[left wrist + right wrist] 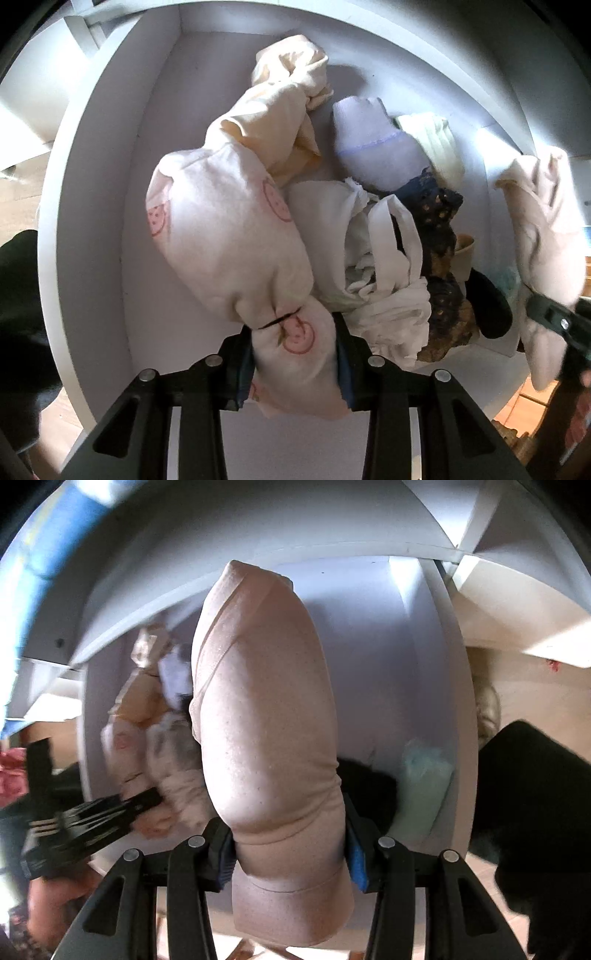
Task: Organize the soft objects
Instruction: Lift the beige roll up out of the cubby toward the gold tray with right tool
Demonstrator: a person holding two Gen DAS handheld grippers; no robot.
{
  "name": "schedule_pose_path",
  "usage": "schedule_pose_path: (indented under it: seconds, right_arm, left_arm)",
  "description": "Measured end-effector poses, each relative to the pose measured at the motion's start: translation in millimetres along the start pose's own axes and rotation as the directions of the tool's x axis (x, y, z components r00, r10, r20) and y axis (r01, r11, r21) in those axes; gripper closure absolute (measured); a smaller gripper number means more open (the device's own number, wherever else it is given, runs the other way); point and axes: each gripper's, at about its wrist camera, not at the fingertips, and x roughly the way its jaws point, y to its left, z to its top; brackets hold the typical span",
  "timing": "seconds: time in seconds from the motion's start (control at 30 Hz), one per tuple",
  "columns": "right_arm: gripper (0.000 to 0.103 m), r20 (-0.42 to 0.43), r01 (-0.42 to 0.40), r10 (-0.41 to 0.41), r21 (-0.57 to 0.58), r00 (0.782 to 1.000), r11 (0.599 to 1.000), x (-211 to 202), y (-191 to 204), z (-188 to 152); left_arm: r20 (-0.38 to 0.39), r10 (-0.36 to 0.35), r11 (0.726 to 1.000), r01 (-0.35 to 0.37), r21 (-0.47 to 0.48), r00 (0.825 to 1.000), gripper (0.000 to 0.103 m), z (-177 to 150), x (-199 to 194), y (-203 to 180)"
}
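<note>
Left gripper (295, 363): I have it clamped on the printed bundle (229, 236), near end raised over the drawer (92, 184). Right gripper (290, 853): pinching the beige garment (266, 720), hanging clear for sorting.

Strawberry-print roll (236, 236) and beige roll (269, 720) hang above the drawer (92, 206).

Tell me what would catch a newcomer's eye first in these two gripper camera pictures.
In the left wrist view, the left claw is clamped on a cream cloth bundle printed with pink smiley faces, which reaches into a white drawer heaped with other rolled garments. In the right wrist view, the right claw grips a smooth beige rolled fabric piece that fills the middle of the picture above that drawer.
</note>
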Motion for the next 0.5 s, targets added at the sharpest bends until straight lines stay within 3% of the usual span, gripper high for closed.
schedule_pose_path:
  seconds: [0.2,0.5]
  right_arm:
    - [0.055,-0.015,-0.065,0.065,0.023,0.998,0.998,-31,-12,-21]
    - [0.055,0.036,-0.179,0.178,0.021,0.983,0.984,-96,-21,-48]
  left_arm:
    - [0.019,-0.019,1.0,0.019,0.005,1.0,0.066,-12,-22,3]
    - [0.043,-0.032,0.999,0.032,-0.002,0.999,0.066,-18,-33,7]
